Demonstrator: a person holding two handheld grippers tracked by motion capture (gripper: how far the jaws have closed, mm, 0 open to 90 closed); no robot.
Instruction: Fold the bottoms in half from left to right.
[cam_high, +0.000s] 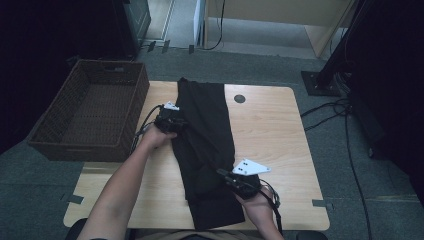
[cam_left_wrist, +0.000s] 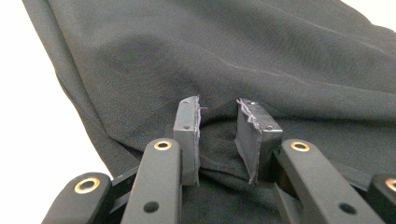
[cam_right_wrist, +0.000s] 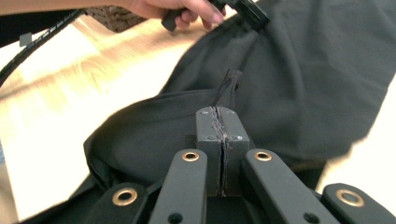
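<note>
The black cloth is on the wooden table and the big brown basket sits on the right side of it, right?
Not quite. The black cloth does lie on the wooden table, but the brown wicker basket sits at its left side, not the right. The high view shows it.

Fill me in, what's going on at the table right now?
A person works on a black garment laid lengthwise on the wooden table, a gripper in each hand. The right gripper is shut on a pinch of the cloth near the person's end. The left gripper sits at the garment's left edge with cloth between its jaws, which stand apart. A wicker basket sits at the table's left.
</note>
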